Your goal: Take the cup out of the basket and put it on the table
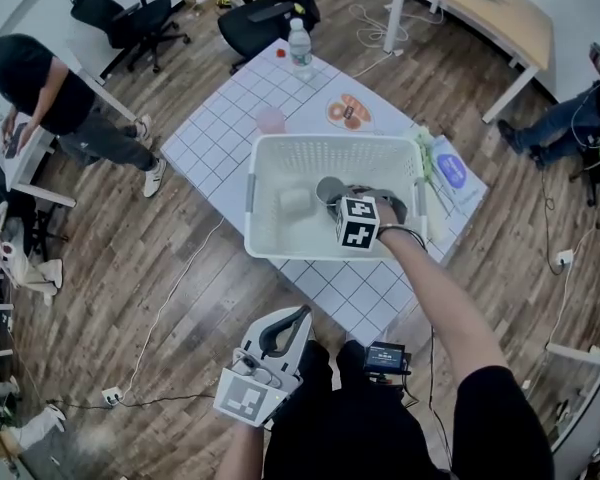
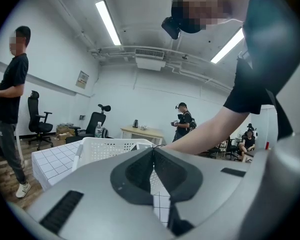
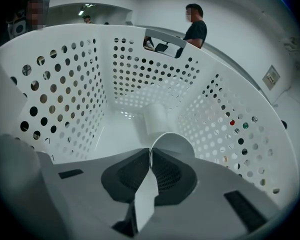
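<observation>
Nearest, holds left hand-held gripper (image 2: 153,151) shut and empty; clamps right hand-held gripper (image 3: 150,151) on cup (image 3: 174,143) wall inside basket (image 3: 65,84).

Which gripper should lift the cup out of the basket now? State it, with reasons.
Right. The right gripper is inside the basket, jaws shut on the wall of the cup. The left gripper is shut, empty and held low, away from the basket.
</observation>
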`<state>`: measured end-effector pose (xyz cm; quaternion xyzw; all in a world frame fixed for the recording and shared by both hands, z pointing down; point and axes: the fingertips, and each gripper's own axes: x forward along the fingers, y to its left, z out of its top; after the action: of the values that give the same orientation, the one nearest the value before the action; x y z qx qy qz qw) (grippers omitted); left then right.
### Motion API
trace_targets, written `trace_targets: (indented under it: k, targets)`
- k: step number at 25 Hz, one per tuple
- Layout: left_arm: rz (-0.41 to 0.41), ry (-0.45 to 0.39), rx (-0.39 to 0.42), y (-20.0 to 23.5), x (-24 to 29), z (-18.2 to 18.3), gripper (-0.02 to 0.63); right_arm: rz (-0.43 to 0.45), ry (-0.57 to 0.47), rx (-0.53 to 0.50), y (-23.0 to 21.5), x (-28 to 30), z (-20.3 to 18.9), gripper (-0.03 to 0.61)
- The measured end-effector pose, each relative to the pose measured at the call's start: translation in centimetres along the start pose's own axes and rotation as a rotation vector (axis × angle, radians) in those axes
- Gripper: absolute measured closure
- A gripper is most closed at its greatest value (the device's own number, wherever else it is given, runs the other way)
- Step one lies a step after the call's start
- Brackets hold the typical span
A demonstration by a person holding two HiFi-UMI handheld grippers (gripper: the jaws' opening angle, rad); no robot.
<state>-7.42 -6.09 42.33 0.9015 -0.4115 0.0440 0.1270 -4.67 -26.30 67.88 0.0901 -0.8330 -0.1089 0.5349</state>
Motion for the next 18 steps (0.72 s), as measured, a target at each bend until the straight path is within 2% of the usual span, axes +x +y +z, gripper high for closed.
trace_targets:
  k: [18]
  targets:
    - [-0.013,-0.002,0.012,-1.0,-0.9,0.0,0.604,0.02,-0.035,0.074,-0.4,-2.6,1.0,0.549]
